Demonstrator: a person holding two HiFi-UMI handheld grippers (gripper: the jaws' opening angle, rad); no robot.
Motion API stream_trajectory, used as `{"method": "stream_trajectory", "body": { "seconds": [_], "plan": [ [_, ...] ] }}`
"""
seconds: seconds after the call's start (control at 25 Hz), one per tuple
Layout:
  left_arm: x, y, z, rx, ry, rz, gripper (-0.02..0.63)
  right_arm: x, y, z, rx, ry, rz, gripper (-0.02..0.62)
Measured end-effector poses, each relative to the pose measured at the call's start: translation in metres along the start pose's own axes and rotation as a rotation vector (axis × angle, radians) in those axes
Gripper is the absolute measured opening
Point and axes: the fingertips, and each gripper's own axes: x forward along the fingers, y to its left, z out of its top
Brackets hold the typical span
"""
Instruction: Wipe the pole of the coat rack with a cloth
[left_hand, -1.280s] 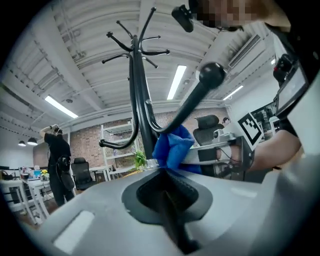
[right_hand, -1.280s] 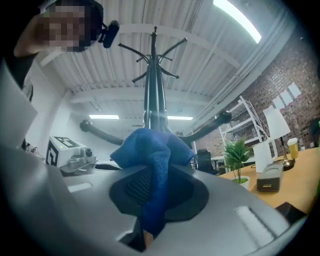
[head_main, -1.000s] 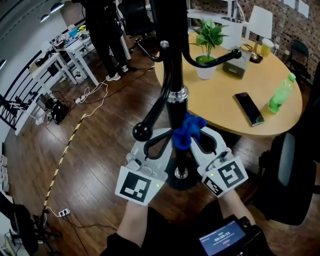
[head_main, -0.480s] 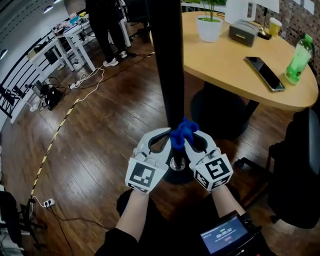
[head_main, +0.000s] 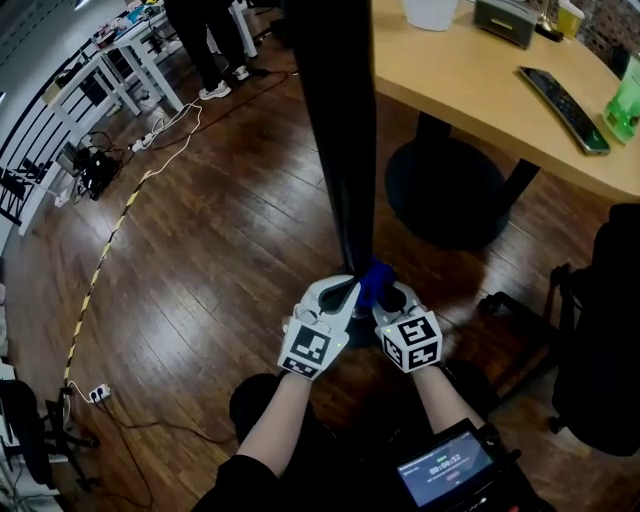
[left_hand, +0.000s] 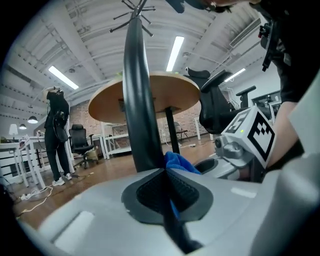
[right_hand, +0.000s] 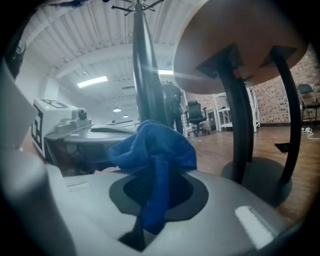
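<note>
Clamping 1 cloth (head_main: 376, 277), 2 grippers (head_main: 346, 291) (head_main: 388, 295), 1 pole (head_main: 340, 150)

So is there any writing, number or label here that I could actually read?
Handheld screen, bottom of the head view: a line of digits, too small to read.
Marker cubes: black-and-white square patterns only, no letters.
Green bottle: no legible label.

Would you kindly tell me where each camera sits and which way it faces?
Head view: on the person's head, looking steeply down the pole at both forearms, left gripper and right gripper.
Left gripper view: low by the pole, tilted up at the ceiling; own jaws shut on the cloth.
Right gripper view: likewise from the opposite side, jaws shut on cloth.
Shared: all three show pole and cloth.
</note>
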Motion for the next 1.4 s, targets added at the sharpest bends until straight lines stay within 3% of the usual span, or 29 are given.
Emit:
{"method": "stream_trajectory", "body": {
  "seconds": [0.36, 0.52, 0.72, 0.96, 1.16, 1.4],
  "plan": [
    [0.009, -0.015, -0.074, -0.088, 0.138, -0.042, 0.003, 0.031, -0.018, -0.098, 0.082, 0.205, -0.06, 0.052],
    [0.008, -0.017, -0.084, -0.106, 0.155, -0.042, 0.003, 0.038, -0.023, -0.126, 0.136, 0.261, -0.075, 0.052],
    [0.002, -0.016, -0.086, -0.105, 0.163, -0.031, 0.003, 0.039, -0.024, -0.134, 0.106, 0.283, -0.081, 0.052],
    [-0.015, 0.003, -0.023, -0.069, 0.058, 0.024, 0.003, 0.011, -0.002, -0.026, 0.049, 0.104, -0.037, 0.052],
    [-0.046, 0.027, 0.09, -0.048, -0.099, 0.078, 0.003, -0.04, 0.031, 0.122, -0.015, -0.133, 0.046, 0.052],
    [-0.077, 0.055, 0.246, 0.103, -0.309, 0.129, 0.003, -0.089, 0.057, 0.297, -0.135, -0.435, 0.158, 0.052]
  ]
}}
